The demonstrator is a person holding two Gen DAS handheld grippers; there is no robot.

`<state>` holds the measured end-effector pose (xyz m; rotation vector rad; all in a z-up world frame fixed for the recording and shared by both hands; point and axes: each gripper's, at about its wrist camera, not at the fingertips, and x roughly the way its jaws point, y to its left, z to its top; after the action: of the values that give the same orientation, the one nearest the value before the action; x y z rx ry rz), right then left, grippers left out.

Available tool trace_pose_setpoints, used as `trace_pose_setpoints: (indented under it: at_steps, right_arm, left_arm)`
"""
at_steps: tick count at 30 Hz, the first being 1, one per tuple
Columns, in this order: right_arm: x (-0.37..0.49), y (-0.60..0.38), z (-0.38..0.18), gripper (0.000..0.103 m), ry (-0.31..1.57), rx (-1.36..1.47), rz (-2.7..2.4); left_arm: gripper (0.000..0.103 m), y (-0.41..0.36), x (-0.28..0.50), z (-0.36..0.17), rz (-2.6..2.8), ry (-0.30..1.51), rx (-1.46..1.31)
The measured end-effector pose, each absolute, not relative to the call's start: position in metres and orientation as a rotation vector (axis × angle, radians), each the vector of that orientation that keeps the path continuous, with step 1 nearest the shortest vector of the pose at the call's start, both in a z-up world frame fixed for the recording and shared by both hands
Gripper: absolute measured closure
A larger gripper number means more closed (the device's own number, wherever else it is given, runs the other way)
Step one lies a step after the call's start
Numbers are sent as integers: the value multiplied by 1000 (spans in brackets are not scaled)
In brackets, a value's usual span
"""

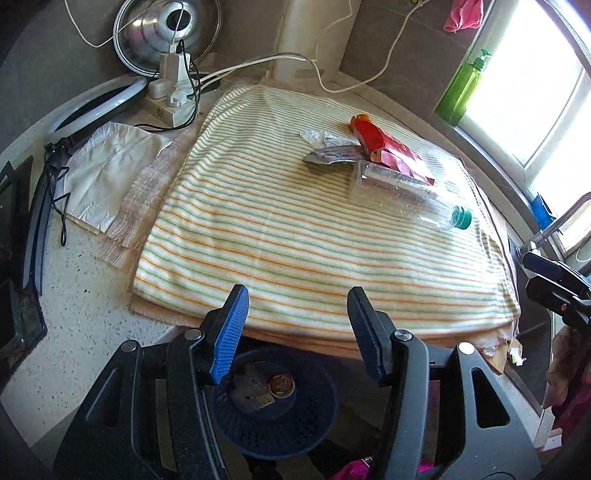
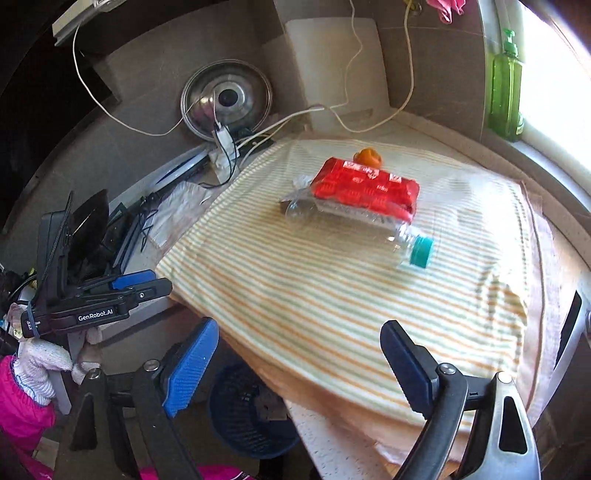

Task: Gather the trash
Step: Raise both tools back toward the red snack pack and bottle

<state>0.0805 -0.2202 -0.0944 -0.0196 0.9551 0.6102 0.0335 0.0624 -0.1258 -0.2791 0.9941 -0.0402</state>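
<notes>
A clear plastic bottle (image 1: 402, 199) with a teal cap lies on the striped cloth (image 1: 295, 240), also in the right wrist view (image 2: 369, 229). A red snack wrapper (image 1: 388, 147) rests on it, also in the right wrist view (image 2: 365, 188). A silver foil wrapper (image 1: 332, 155) and an orange piece (image 2: 367, 156) lie beside them. A dark blue basket (image 1: 277, 406) with some trash stands below the counter edge, also in the right wrist view (image 2: 243, 410). My left gripper (image 1: 297, 332) is open and empty above the basket. My right gripper (image 2: 299, 365) is open and empty at the counter's front edge.
A power strip with plugs and cables (image 1: 173, 92) and a metal lid (image 1: 166, 33) stand at the back left. A white plastic bag (image 1: 107, 166) lies left of the cloth. A green soap bottle (image 1: 461, 85) stands on the window sill. A sink (image 2: 569, 332) lies at right.
</notes>
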Motion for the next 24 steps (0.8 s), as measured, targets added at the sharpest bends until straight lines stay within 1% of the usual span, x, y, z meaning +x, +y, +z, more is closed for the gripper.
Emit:
trace_pose_setpoints:
  at_steps: [4,7,13,16,18,20,22,24]
  right_arm:
    - [106,-232,-85,4,915,-47,610]
    - [126,-237,-82,4,905,-80,629]
    - [171,-234,-86,5,959,-161,679]
    - [191,-229,-92,8,994,-182,726]
    - [204,-221,-97,9,1020,-211,760]
    - [213,-212,-104,14,1046,-245,799]
    - [221,-202,-111,21,1071,-285,829]
    - [226,-190,-118,21,1084,-328,866]
  left_arm:
    - [46,59,54,-126,-26,994,-291]
    - [46,55,71,-124,-26,1004,-299]
    - [46,50,107,-116,-47,992,-312]
    - [46,46,126,-108,-50,979,-296]
    - [46,44,139,-103,-54,970,-289]
    - [46,44,152,-99,-64,963,-301]
    - [46,44,164,-96,-66,959,-301]
    - [46,43,178,-93,-70,957,-296]
